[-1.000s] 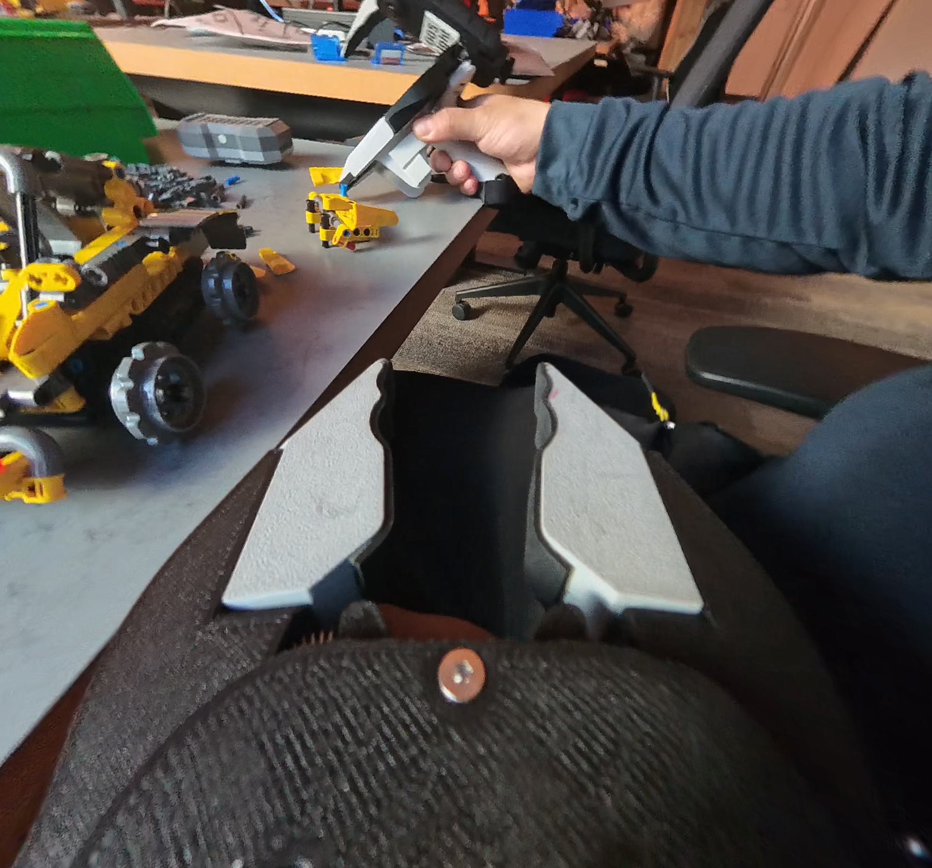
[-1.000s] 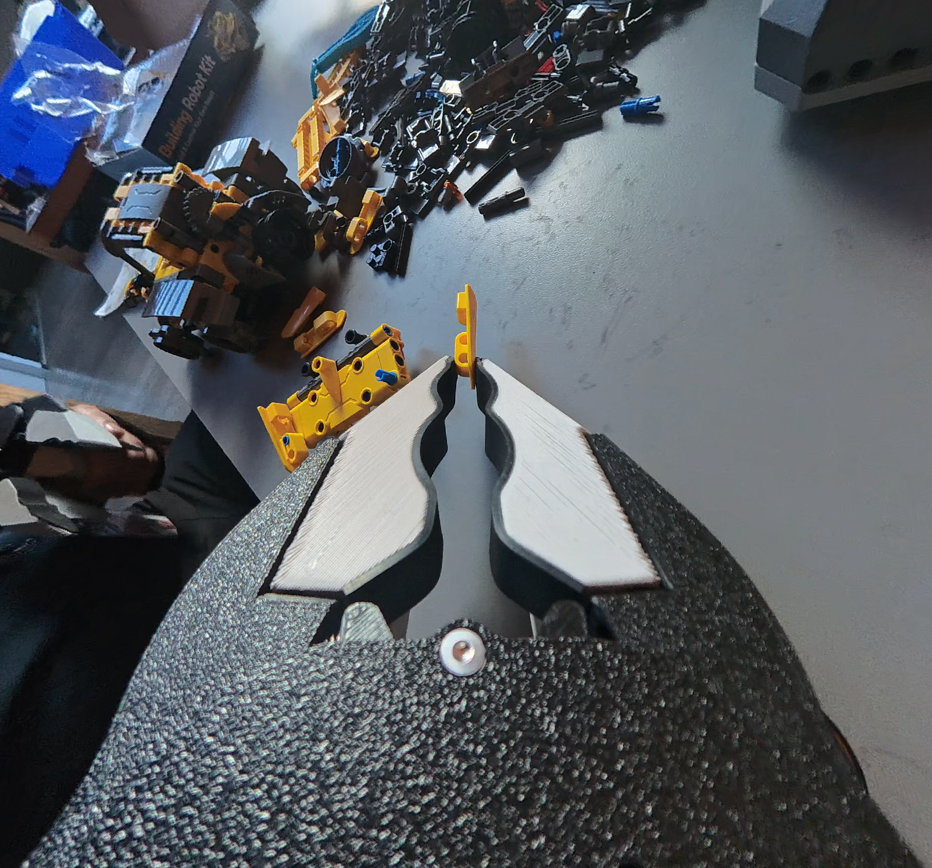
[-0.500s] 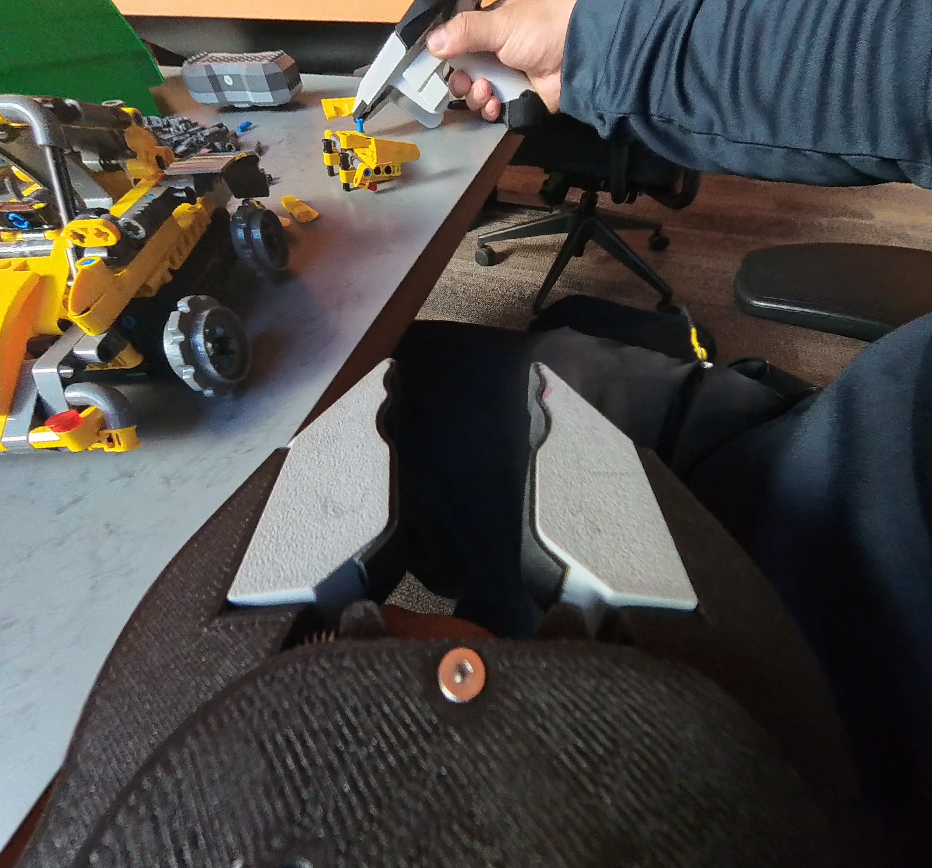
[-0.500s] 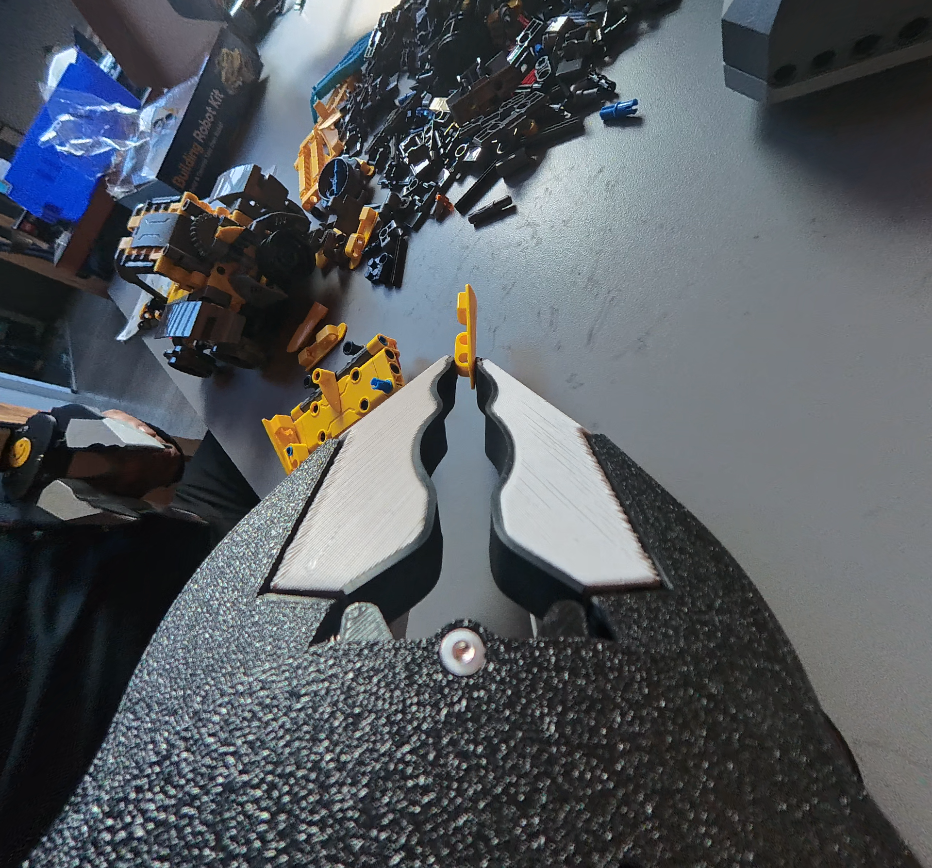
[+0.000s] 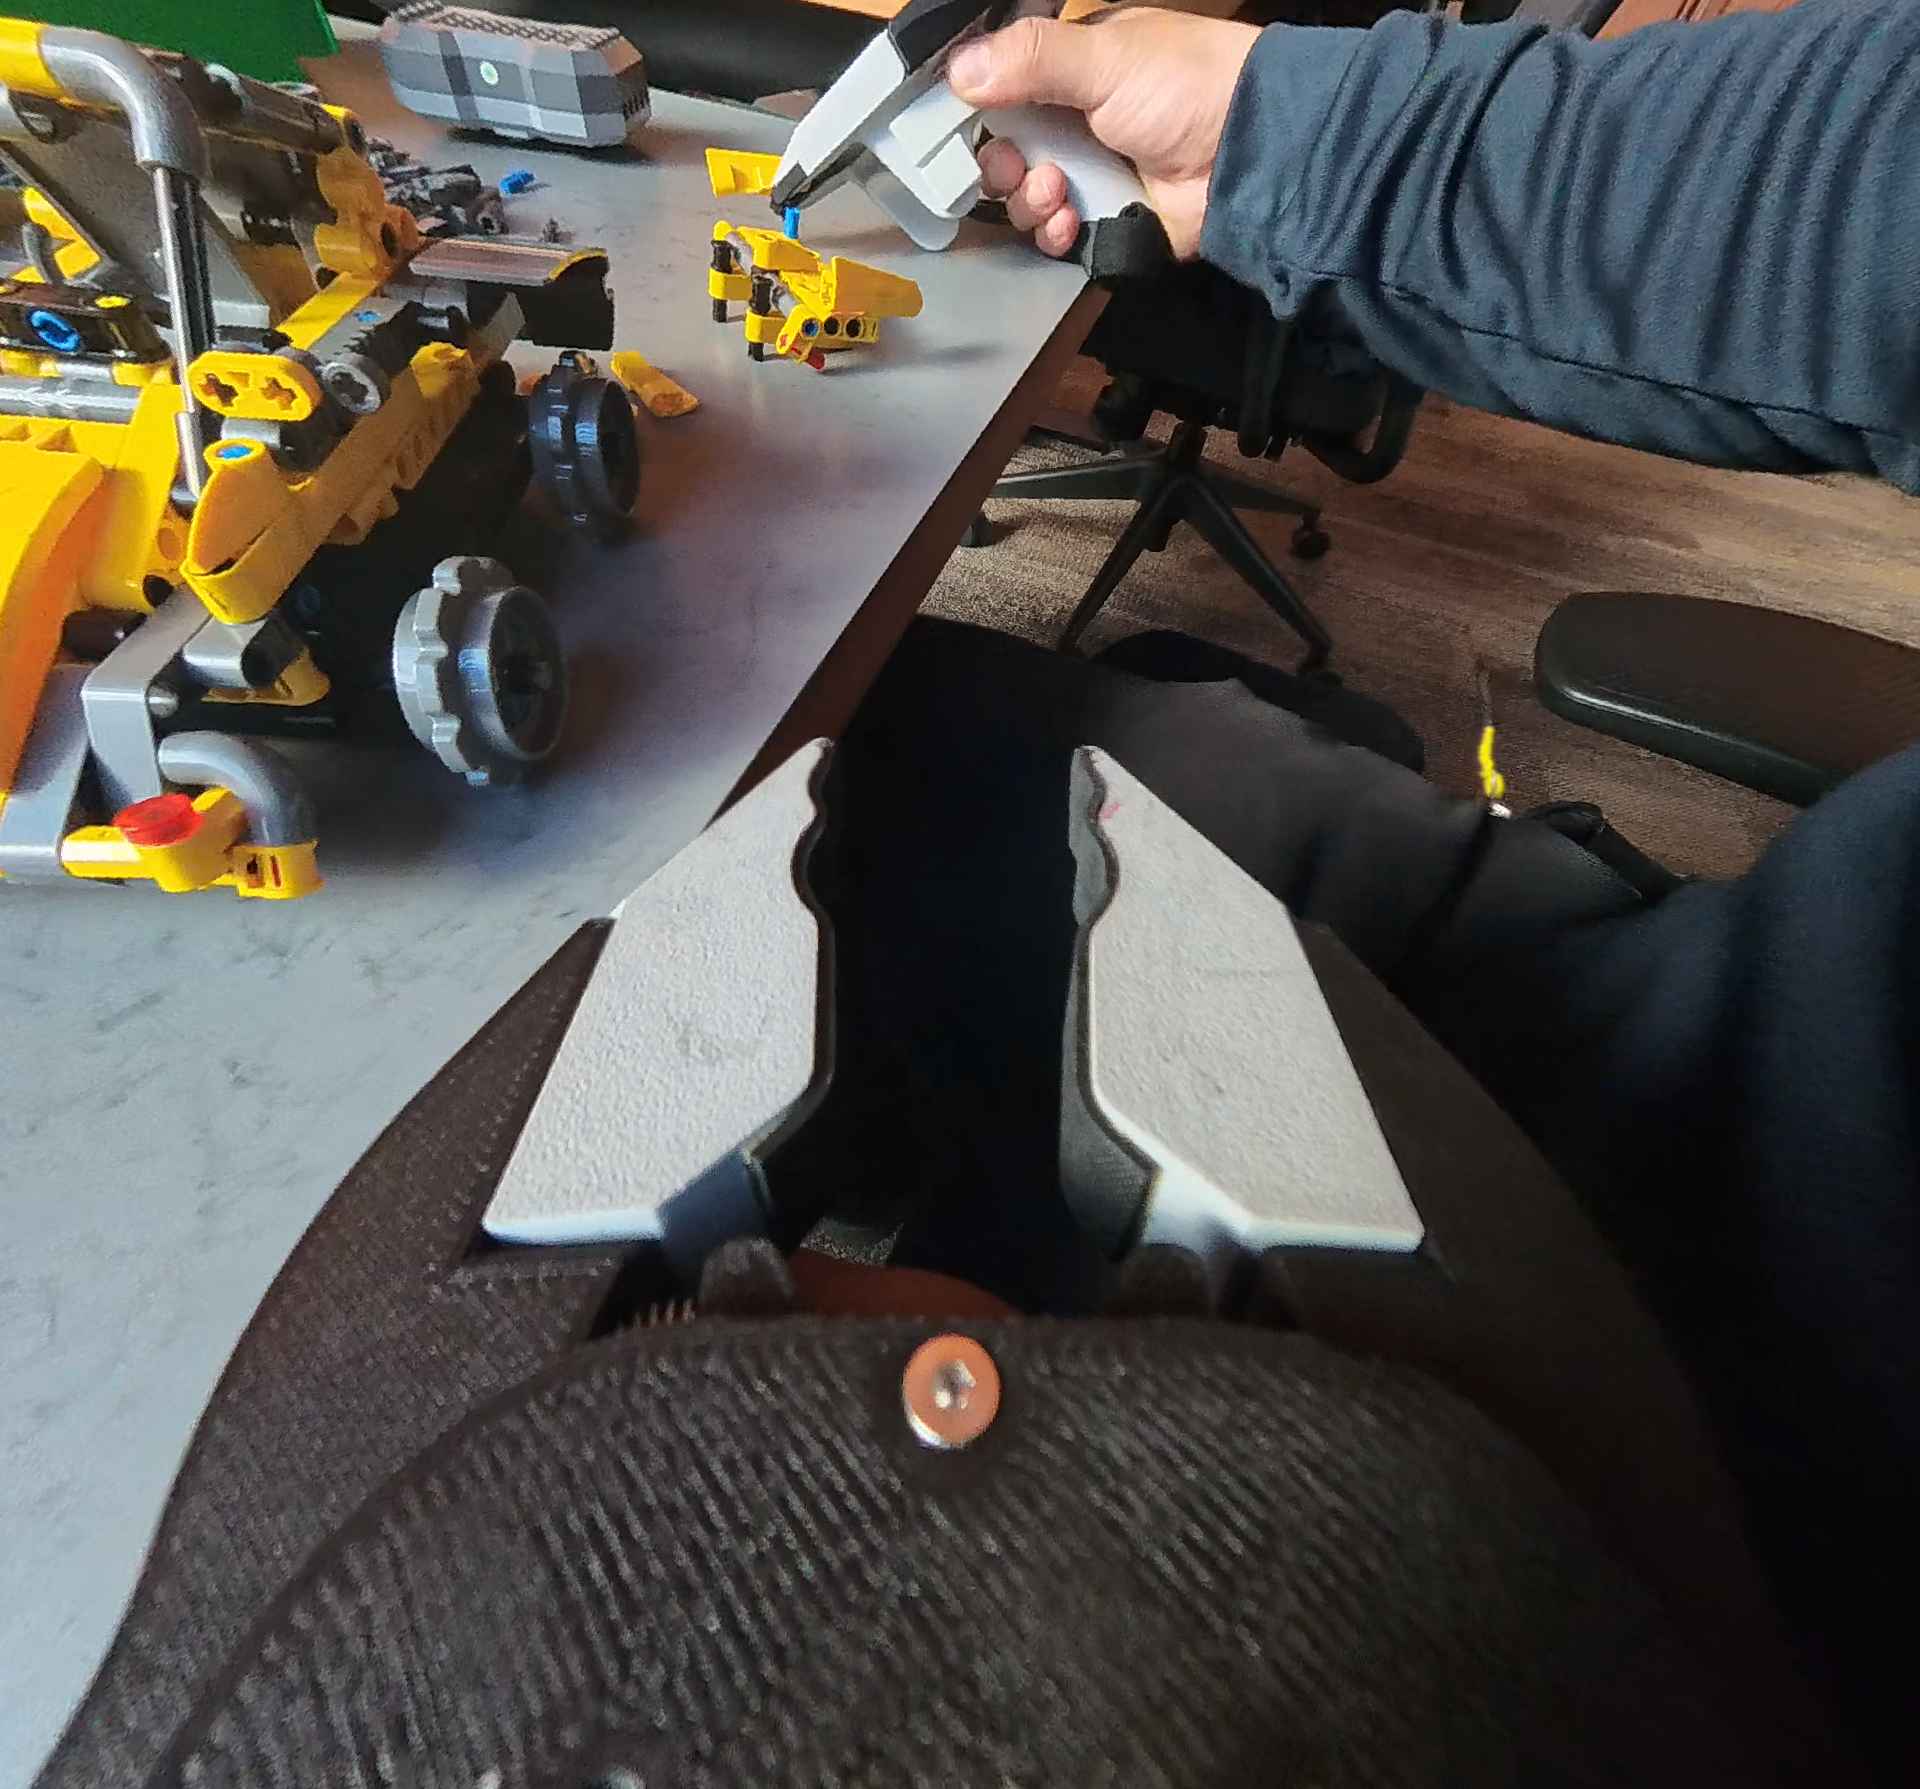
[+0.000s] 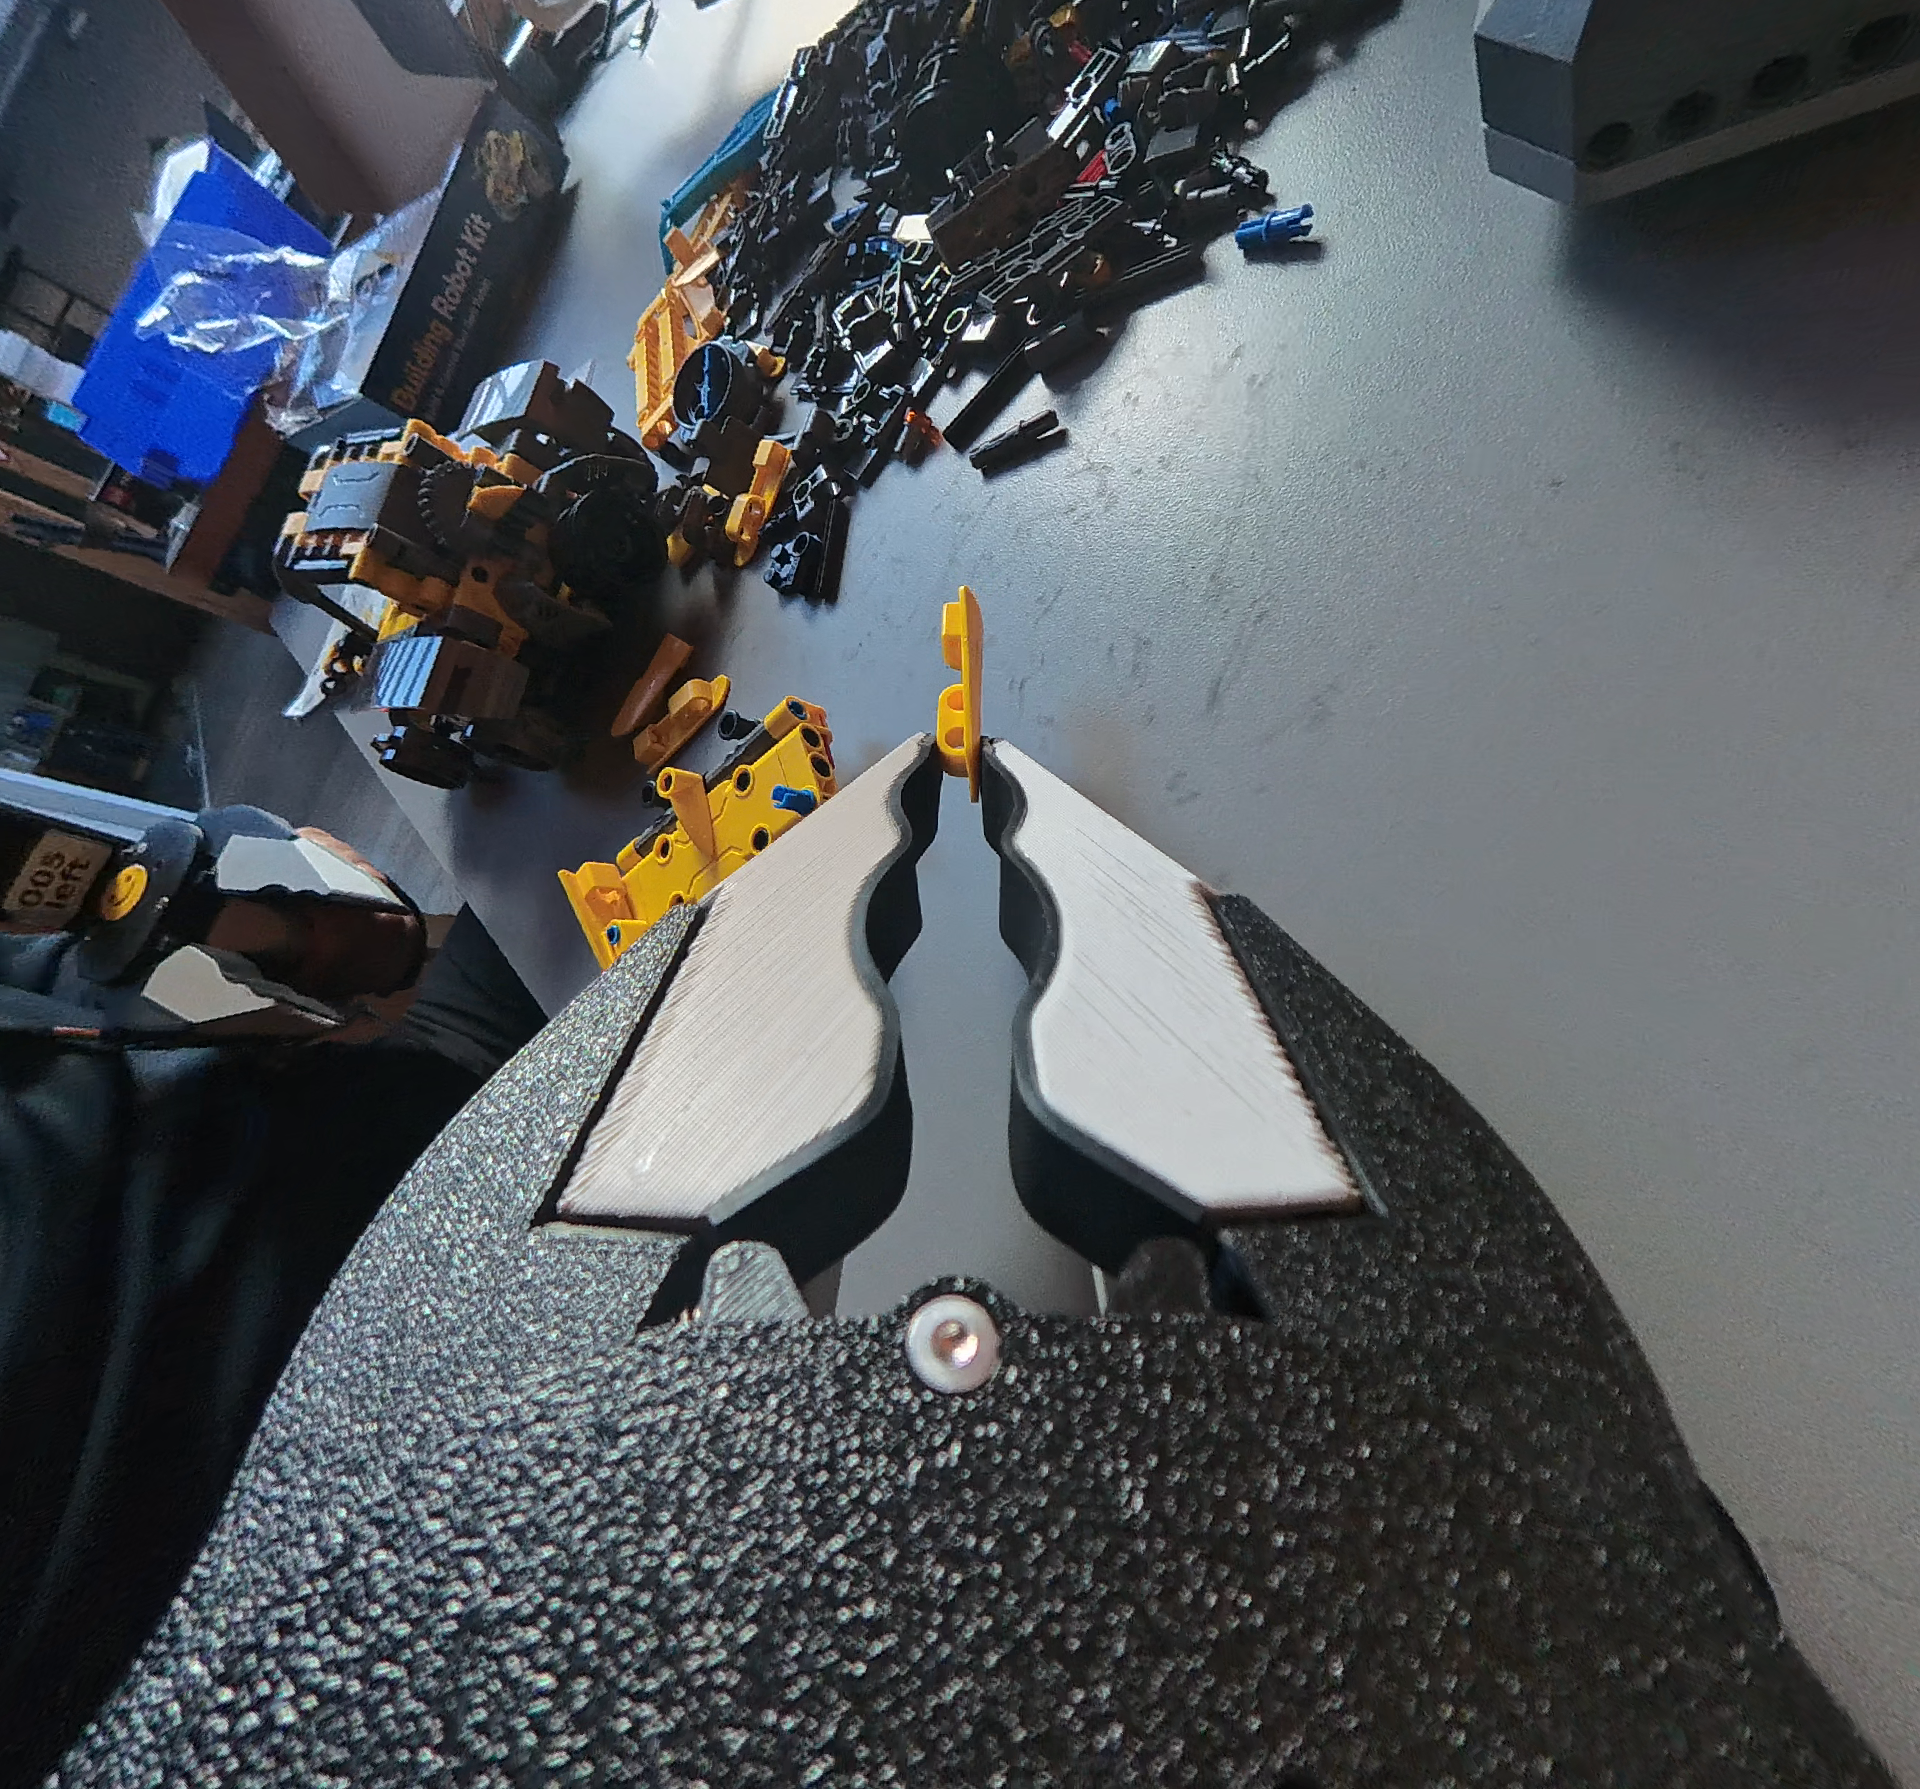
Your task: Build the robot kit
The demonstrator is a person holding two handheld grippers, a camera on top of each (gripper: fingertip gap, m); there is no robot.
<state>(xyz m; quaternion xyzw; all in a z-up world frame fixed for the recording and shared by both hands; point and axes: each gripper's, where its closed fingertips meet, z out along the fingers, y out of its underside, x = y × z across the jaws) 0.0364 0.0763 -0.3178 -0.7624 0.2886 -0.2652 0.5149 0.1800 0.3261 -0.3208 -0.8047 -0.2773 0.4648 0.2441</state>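
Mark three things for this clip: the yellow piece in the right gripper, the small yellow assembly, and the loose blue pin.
yellow piece (image 6: 961,674), right wrist view, on its flat middle.
small yellow assembly (image 6: 717,830), right wrist view, on its holed top face.
blue pin (image 6: 1276,225), right wrist view, on its shaft.

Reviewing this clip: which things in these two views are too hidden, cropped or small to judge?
- Left wrist view: the yellow vehicle model is cut off by the left edge.
- Right wrist view: the small yellow assembly is partly hidden behind the right gripper, whose jaws pinch a yellow panel piece.
- Right wrist view: single parts in the black pile are too small to identify.
- Right wrist view: the grey block is cropped by the top and right edges.
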